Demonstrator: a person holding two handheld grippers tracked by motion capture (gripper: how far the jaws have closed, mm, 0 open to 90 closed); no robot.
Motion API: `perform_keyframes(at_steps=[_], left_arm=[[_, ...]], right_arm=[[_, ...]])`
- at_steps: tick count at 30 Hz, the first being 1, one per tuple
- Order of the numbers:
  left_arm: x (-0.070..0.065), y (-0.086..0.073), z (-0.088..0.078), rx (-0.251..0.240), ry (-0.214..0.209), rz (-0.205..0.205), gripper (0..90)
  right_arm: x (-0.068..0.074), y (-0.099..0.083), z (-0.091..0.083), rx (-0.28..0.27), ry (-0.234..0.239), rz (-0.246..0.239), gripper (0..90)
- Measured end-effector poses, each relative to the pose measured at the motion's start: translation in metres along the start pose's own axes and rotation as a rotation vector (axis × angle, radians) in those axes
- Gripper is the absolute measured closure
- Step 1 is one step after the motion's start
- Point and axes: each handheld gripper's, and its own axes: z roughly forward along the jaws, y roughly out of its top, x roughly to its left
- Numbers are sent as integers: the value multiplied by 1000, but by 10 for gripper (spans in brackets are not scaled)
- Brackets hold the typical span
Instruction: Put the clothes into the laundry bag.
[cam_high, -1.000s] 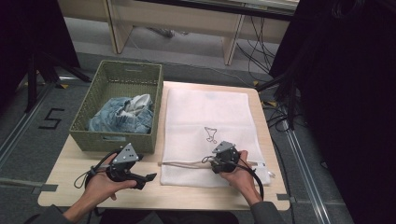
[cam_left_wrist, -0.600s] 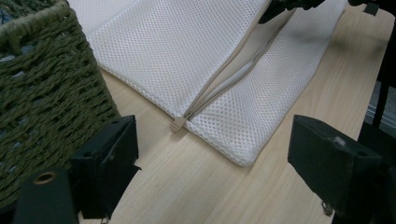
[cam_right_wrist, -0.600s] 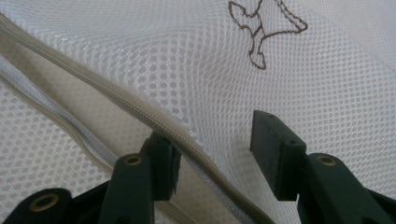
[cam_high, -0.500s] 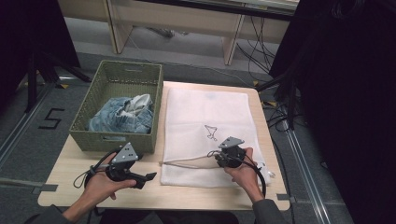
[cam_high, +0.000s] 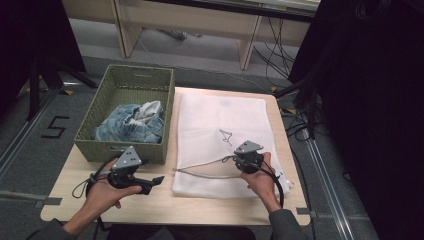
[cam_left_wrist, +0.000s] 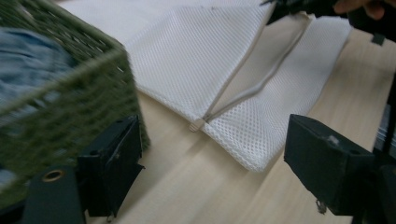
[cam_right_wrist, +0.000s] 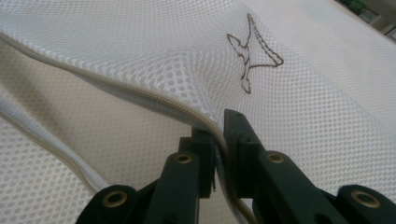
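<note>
A white mesh laundry bag (cam_high: 220, 120) with a small bird outline lies flat on the table, its zip opening (cam_high: 205, 171) gaping along the near side. My right gripper (cam_high: 234, 161) has just been closing its jaws and now stands shut on the upper zip edge (cam_right_wrist: 140, 95), the mesh pinched between its pads (cam_right_wrist: 217, 135). My left gripper (cam_high: 154, 183) is open with nothing between its jaws (cam_left_wrist: 210, 158), level above the wood beside the basket's front corner. It faces the zip's end tab (cam_left_wrist: 197, 125), a short way from it.
A green woven basket (cam_high: 125, 82) holding blue jeans (cam_high: 127, 127) stands at the table's left, right next to the bag. The right hand's cable loops over the bag's near right corner (cam_high: 280, 182). Bare wood (cam_high: 165, 205) runs along the front edge.
The right gripper's jaws have closed on the upper zip edge and raised it slightly. The left gripper has stayed where it was.
</note>
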Motion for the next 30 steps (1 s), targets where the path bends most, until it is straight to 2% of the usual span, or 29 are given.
perform_keyframes(at_steps=[1, 3, 5, 6, 9, 12, 13, 14, 15, 16, 17, 18, 19, 20, 21, 22, 23, 24, 25, 26, 27, 28, 30], left_arm=[[7, 3, -4, -20, 26, -6, 188], [11, 3, -6, -25, 31, -21, 188], [20, 5, -11, -36, 59, -42, 183], [23, 7, -13, -43, 73, -48, 178], [34, 15, -22, -69, 125, -40, 178], [49, 26, -33, -88, 170, -52, 178], [63, 36, -37, -66, 201, -49, 168], [63, 36, -37, -66, 201, -49, 166], [77, 45, -40, -60, 254, -43, 166], [77, 45, -40, -60, 254, -43, 166], [87, 51, -39, -48, 274, -44, 166], [93, 55, -38, -30, 275, -48, 152], [110, 63, -33, 13, 266, -54, 149], [110, 63, -33, 13, 266, -54, 154], [125, 68, -25, 36, 232, -83, 168], [125, 68, -25, 36, 232, -83, 171], [139, 73, -17, 69, 207, -117, 151], [139, 73, -17, 69, 207, -117, 149], [149, 76, -8, 95, 201, -122, 162], [149, 76, -8, 95, 201, -122, 159], [158, 78, 0, 118, 213, -99, 158], [158, 78, 0, 118, 213, -99, 159], [167, 79, 8, 131, 222, -112, 158]], right_arm=[[-5, 3, 4, -7, -15, 1, 830], [-8, 5, 7, -14, -12, 0, 830], [-11, 8, 11, -20, -33, 31, 829], [-13, 10, 11, -23, -26, 32, 828], [-13, 12, 10, -37, -19, 38, 827], [-14, 12, 8, -52, -18, 41, 827], [-15, 12, 7, -51, -16, 52, 828], [-17, 13, 6, -61, -24, 32, 828], [-17, 14, 4, -66, -23, 37, 829], [-18, 16, 3, -80, -28, 36, 829], [-18, 16, 3, -80, -28, 36, 829], [-17, 18, -1, -70, -12, 49, 831], [-19, 19, 0, -91, -20, 29, 832], [-18, 20, -2, -76, -7, 49, 832], [-18, 20, -2, -79, -5, 53, 832], [-18, 20, -2, -79, -5, 53, 832], [-21, 20, -2, -98, -14, 32, 831], [-21, 20, -2, -98, -14, 32, 831], [-21, 21, -2, -94, -8, 39, 830], [-21, 21, -2, -94, -8, 39, 830], [-21, 21, -2, -95, -8, 41, 828], [-21, 21, -2, -95, -8, 41, 828], [-20, 20, -1, -86, -2, 29, 825]])
